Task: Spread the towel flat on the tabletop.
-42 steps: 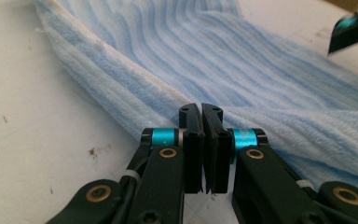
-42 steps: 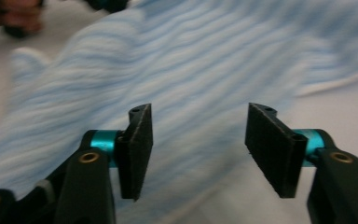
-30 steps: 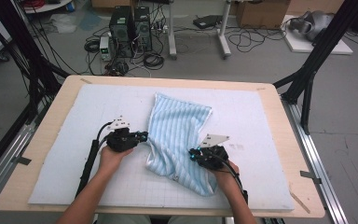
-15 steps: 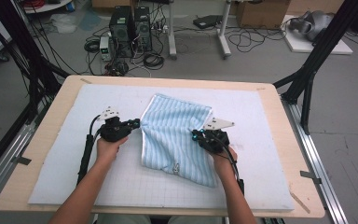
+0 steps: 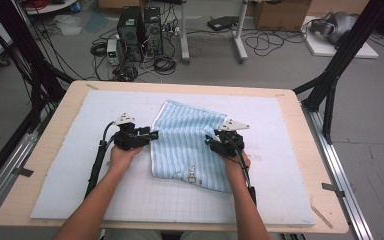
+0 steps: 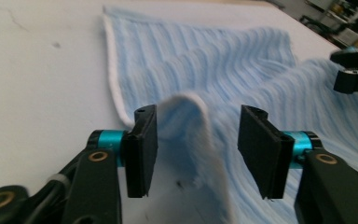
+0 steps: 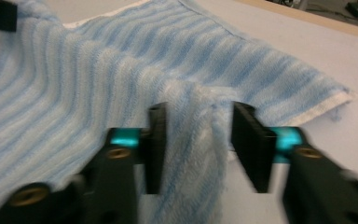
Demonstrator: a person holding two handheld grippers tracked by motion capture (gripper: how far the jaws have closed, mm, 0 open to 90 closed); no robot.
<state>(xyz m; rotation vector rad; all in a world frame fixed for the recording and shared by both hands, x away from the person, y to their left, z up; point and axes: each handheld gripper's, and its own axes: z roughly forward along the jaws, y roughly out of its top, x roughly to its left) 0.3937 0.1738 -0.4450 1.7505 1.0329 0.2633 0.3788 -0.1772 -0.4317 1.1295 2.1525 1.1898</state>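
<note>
The towel (image 5: 190, 145) now lies flatter, mid-surface. The left gripper (image 5: 152, 135) and right gripper (image 5: 211, 141) have just been opening, cloth bumps standing between them. The bumps might stay and crease it.

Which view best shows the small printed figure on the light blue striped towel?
The high view: it shows the whole light blue striped towel on the white mat, with the small printed figure near its near edge. The left gripper view and right gripper view show close-up stripes and a raised fold between the jaws.
</note>
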